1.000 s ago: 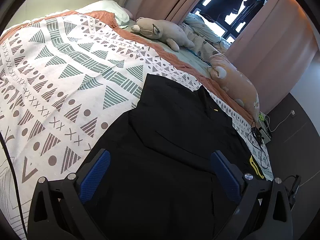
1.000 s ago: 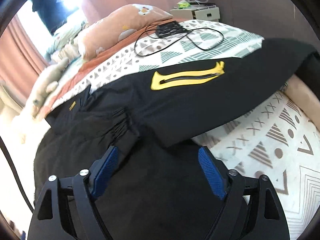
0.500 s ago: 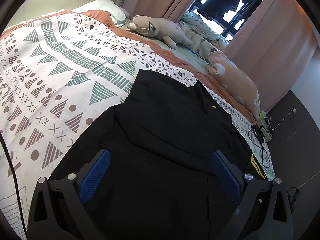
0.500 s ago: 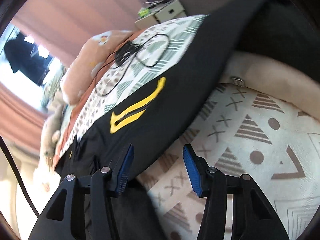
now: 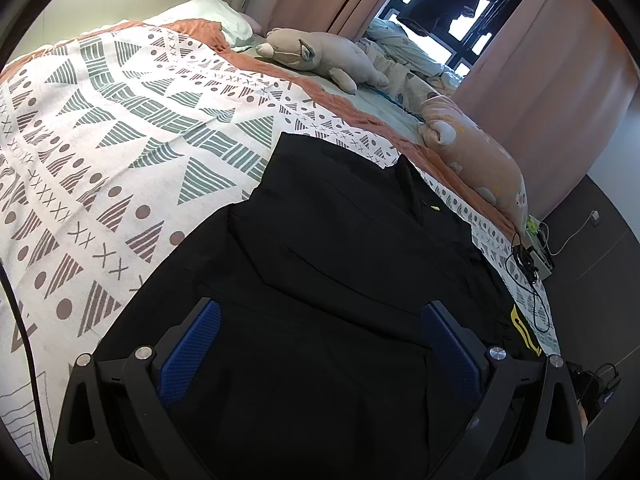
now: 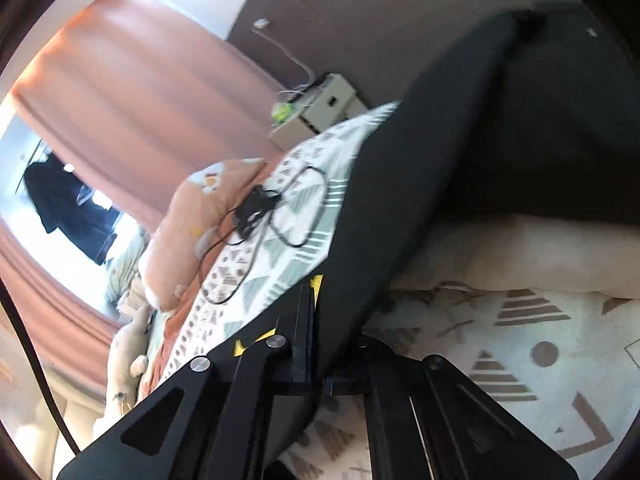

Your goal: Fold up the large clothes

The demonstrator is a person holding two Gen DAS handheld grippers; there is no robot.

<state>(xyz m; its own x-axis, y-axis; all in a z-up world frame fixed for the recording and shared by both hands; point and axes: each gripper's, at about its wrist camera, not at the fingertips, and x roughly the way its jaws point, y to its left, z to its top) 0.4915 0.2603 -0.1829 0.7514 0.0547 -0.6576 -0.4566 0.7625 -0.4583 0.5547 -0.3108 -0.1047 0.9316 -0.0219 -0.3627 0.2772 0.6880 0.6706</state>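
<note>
Now my left tongs [image 5: 320,344] apart, hovering over black garment [image 5: 332,264] spread flat on patterned bed cover [image 5: 120,152]. Stuffed toy [image 5: 320,56] beyond, near curtain. My right tongs [image 6: 316,344] clamped together on garment's edge by yellow mark [image 6: 317,283].

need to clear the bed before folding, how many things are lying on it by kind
black garment: 1
stuffed toys: 2
pillow: 1
black cable bundle: 1
total: 5
</note>
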